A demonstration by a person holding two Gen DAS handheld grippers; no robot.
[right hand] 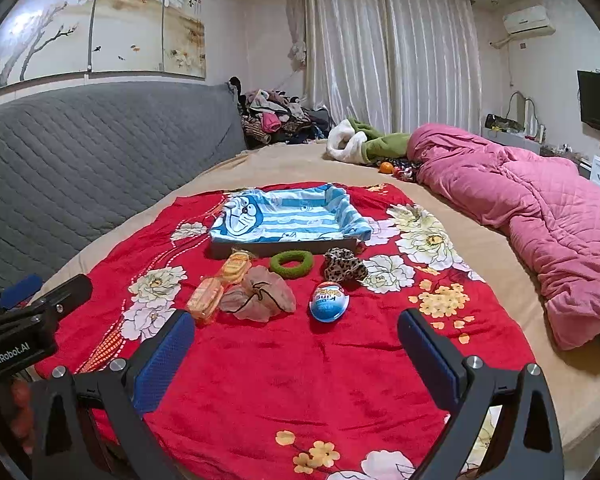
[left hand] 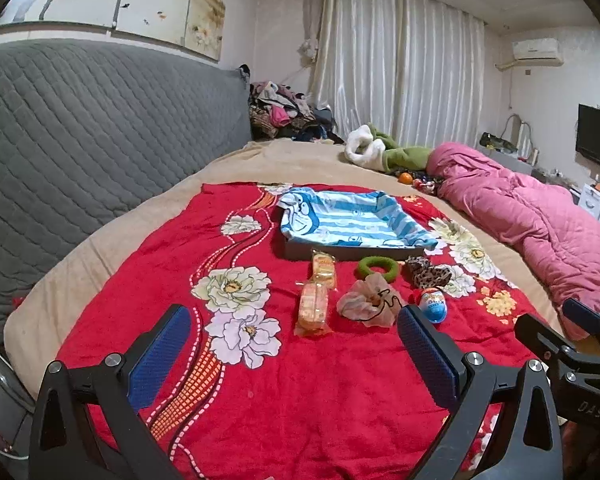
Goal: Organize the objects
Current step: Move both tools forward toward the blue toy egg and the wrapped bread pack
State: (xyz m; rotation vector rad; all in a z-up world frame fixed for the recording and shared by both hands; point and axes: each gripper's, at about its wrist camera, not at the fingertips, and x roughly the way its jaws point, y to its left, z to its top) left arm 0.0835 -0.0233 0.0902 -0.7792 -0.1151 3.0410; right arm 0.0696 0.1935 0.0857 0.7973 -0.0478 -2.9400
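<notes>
Both grippers, left [left hand: 294,350] and right [right hand: 296,346], hover low over the bed, jaws spread wide and empty. Egg [right hand: 327,297] lies dead ahead of my right one, nearer it than left. Tray [right hand: 284,246] sits beyond, still holding nothing.

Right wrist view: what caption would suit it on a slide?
Open right gripper hovers over a red floral blanket, facing a toy egg, scrunchies and a cloth-lined tray.

We find the left gripper [left hand: 294,336] and right gripper [right hand: 296,340] side by side above the bed's near edge, level, jaws spread wide, blue pads [right hand: 162,360] bare, nothing held.
</notes>
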